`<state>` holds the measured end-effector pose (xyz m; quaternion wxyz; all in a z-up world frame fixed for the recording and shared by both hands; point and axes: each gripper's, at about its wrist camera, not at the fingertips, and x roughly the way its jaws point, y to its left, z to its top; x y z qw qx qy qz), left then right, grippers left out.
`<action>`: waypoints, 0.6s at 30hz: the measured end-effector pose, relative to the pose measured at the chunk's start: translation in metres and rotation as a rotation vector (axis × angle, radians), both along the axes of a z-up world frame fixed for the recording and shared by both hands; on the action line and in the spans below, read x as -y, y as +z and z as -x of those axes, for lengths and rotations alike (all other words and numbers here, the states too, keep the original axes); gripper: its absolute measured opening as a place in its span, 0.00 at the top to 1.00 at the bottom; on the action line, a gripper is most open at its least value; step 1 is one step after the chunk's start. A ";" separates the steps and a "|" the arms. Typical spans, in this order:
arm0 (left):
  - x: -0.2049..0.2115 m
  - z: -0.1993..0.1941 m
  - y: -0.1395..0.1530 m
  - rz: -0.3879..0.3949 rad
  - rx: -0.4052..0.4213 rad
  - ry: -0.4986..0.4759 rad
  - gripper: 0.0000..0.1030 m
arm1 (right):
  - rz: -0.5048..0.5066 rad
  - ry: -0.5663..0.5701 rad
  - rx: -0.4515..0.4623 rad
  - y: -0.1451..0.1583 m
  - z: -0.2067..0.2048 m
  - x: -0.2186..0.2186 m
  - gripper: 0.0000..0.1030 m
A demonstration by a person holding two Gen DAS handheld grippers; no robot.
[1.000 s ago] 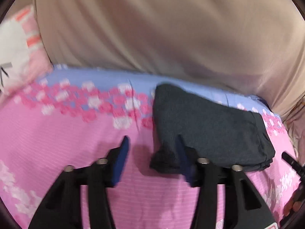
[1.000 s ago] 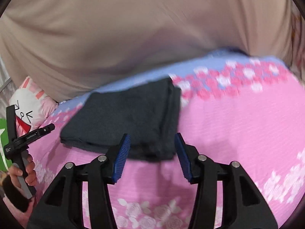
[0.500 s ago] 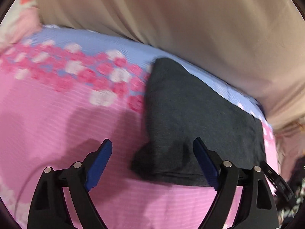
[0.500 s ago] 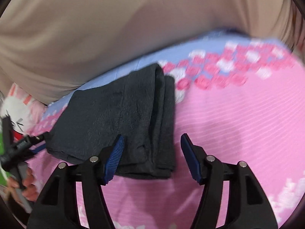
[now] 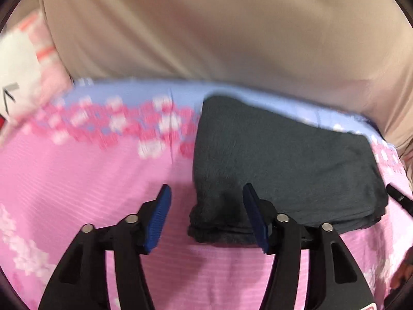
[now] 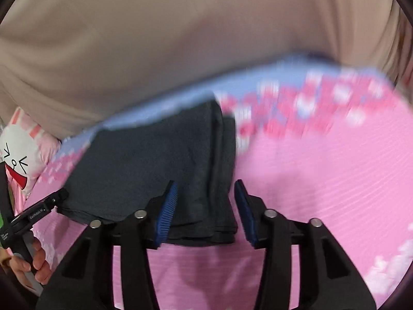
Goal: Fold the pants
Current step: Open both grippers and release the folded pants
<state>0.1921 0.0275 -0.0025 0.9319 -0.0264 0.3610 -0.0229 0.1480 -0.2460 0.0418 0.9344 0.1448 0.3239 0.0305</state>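
Observation:
The dark grey pants (image 5: 284,168) lie folded into a flat rectangle on the pink bed sheet (image 5: 90,180). In the left wrist view their near left corner sits between the jaws of my left gripper (image 5: 205,193), which are closing; the left pad stands clear of the cloth. In the right wrist view the pants (image 6: 155,168) show their right end, and its near corner lies between the closing jaws of my right gripper (image 6: 205,191), the pads not visibly pressing. The left gripper (image 6: 33,214) and the hand holding it also appear at the left edge of that view.
A beige cloth wall (image 5: 206,25) rises behind the bed. A white and pink cartoon rabbit pillow (image 6: 18,155) lies at the bed's far left end. A blue band with pink flowers (image 5: 116,118) crosses the sheet behind the pants.
Both grippers pushed in over the pants' near corners and have drawn back a little. The left jaws widened, then narrowed. The right jaws are narrower than before.

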 end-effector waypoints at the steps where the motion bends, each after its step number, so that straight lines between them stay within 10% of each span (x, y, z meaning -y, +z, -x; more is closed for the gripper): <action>1: 0.003 0.006 0.007 -0.014 0.028 0.005 0.27 | -0.003 0.033 0.028 0.011 0.003 -0.008 0.79; 6: 0.034 0.013 0.007 -0.154 0.052 -0.034 0.25 | 0.131 0.030 -0.117 -0.030 -0.028 -0.024 0.94; 18: 0.034 0.058 -0.008 -0.108 -0.019 -0.064 0.25 | 0.101 -0.023 0.034 -0.002 0.071 -0.047 0.87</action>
